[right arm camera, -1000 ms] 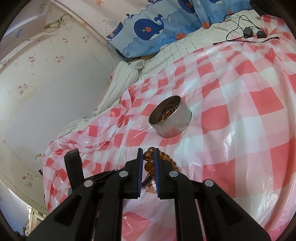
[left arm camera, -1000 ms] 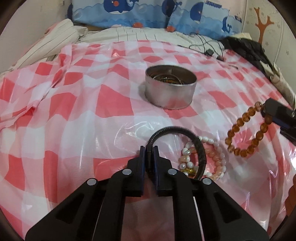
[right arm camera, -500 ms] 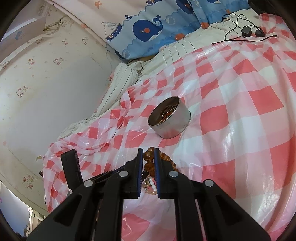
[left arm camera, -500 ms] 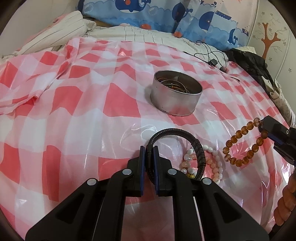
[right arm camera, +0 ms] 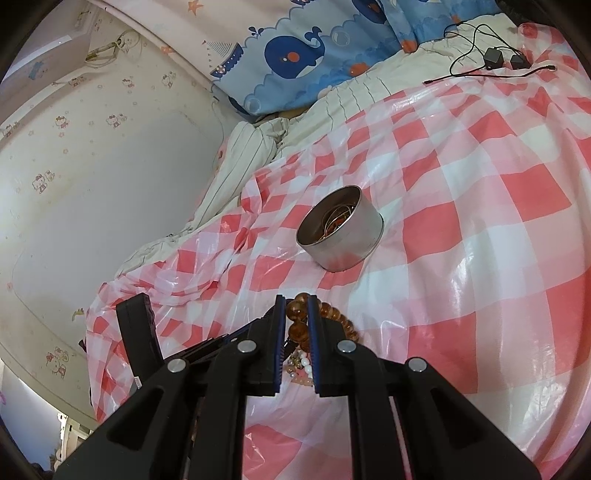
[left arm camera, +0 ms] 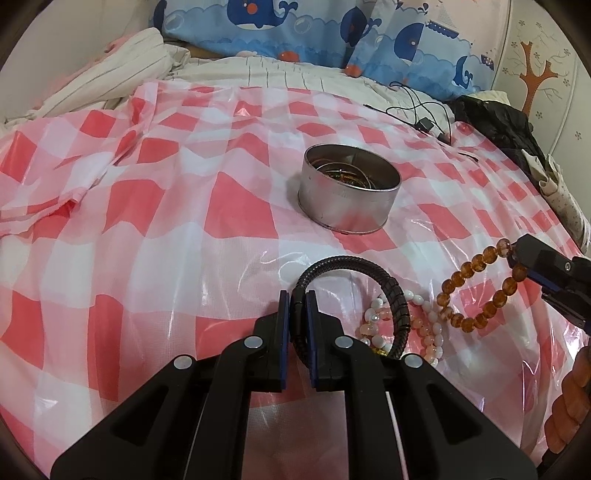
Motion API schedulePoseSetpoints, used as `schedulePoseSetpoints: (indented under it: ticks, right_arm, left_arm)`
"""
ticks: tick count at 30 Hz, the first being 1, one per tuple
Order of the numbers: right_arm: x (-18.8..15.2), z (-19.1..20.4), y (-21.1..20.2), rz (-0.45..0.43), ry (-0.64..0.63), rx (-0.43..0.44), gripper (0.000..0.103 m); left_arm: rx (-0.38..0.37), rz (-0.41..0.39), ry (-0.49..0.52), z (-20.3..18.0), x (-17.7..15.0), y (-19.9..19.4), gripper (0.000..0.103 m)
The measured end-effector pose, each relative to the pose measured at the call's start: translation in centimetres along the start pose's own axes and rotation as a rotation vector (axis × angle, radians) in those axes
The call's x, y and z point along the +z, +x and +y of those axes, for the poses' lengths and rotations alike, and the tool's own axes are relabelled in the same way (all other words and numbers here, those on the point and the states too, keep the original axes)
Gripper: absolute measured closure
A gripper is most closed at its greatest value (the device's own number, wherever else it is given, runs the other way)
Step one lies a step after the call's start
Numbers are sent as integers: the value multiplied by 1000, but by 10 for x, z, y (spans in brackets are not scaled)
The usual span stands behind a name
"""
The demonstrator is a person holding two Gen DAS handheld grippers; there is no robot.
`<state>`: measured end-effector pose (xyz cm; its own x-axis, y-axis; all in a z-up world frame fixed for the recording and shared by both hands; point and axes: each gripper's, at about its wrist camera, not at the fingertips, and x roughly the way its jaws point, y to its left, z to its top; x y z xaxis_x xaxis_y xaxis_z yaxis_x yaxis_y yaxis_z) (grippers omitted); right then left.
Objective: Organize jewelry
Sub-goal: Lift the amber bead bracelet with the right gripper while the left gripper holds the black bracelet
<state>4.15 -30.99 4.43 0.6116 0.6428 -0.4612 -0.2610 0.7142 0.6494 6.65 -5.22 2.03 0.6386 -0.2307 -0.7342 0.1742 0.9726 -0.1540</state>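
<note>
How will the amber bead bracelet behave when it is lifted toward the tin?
The round amber bead bracelet probably hangs floppy: its loop sags from the right claw. Smooth glossy beads may slip. It looks light.

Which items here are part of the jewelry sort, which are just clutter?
In the job: left gripper shut on black braided bracelet; right gripper shut on amber bead bracelet; pearl bracelets; metal tin.

Lying about: charger cable; whale pillow; black cloth.

We see even, soft indoor light | glare streaks on the plastic cloth [left arm camera: 229,206] | fisheye-bent edges, dark corners | focus sharp.
</note>
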Motion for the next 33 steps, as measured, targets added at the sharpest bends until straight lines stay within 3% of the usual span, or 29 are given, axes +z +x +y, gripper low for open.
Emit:
schedulePoseSetpoints:
  ticks: [10, 12, 13, 14, 18, 23, 25, 26, 27, 29, 33]
  right_arm:
    - [0, 6, -2, -25, -2, 14, 90]
    - [0, 4, 2, 0, 5, -3, 78]
    - [-2, 4, 4, 11, 3, -26, 64]
    - [-2, 4, 6, 22, -8, -60, 61]
    - [-8, 0, 22, 88, -77, -272, 61]
    - [-21, -2, 46, 180, -164, -395, 61]
    - [-32, 9, 64, 224, -287, -490, 66]
    - [-35, 13, 69, 231, -337, -519, 80]
    - [-38, 18, 72, 239, -372, -521, 88]
    - [-39, 19, 69, 234, -355, -482, 90]
    - [-27, 0, 46, 169, -158, -296, 90]
  left_arm:
    - [20, -31, 41, -7, 3, -8, 95]
    - [20, -29, 38, -7, 3, -8, 95]
    - [19, -28, 35, -7, 3, -8, 95]
    - [18, -27, 32, -6, 4, -8, 95]
    - [13, -21, 27, -4, 3, -7, 95]
    - [12, -18, 27, -4, 2, -6, 95]
    - [13, -17, 28, -4, 2, -6, 95]
    - [13, -17, 27, -4, 1, -5, 95]
    - [13, -17, 28, -4, 1, -5, 95]
    - [13, -19, 29, -4, 2, -6, 95]
    - [15, -22, 35, -5, 1, -5, 95]
